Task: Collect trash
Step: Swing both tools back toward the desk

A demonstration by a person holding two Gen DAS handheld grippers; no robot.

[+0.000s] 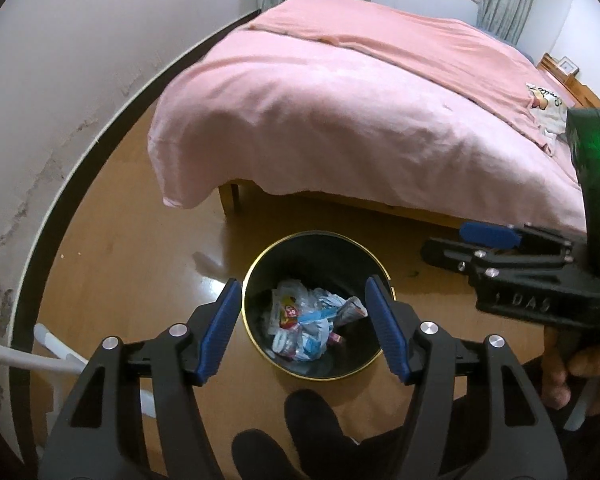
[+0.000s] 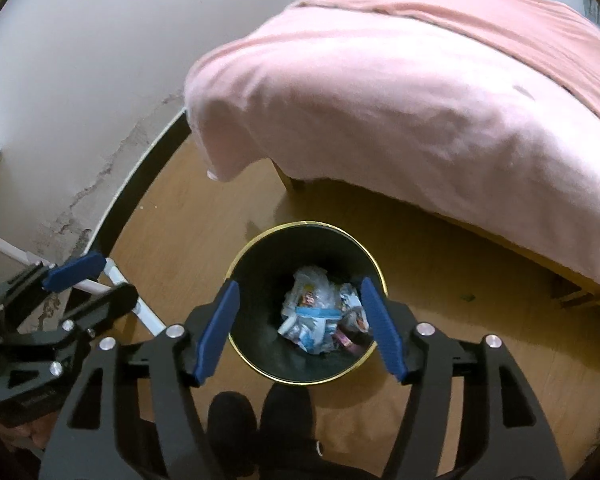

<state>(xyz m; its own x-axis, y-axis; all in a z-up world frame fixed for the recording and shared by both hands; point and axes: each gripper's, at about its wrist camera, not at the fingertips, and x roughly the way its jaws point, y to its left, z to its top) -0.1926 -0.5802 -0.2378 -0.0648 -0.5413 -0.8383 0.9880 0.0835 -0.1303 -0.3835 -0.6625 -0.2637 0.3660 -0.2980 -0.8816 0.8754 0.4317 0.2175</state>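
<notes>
A round black trash bin with a gold rim [image 1: 260, 264] stands on the wooden floor near the bed's foot. It also shows in the right wrist view [image 2: 240, 258]. Crumpled wrappers and plastic trash [image 1: 312, 320] lie inside it, seen too from the right [image 2: 320, 316]. My left gripper [image 1: 306, 324] is open and empty, held above the bin. My right gripper [image 2: 300, 326] is open and empty, also above the bin. The right gripper shows at the right of the left wrist view [image 1: 500, 248]; the left gripper shows at the left of the right wrist view [image 2: 72, 280].
A bed with a pink blanket [image 1: 360, 100] fills the far side, on wooden legs [image 1: 230, 196]. A white wall with a dark baseboard [image 1: 60, 208] runs at the left. A white metal rack [image 2: 112, 292] stands by the wall. My dark-socked feet [image 2: 260, 416] are just before the bin.
</notes>
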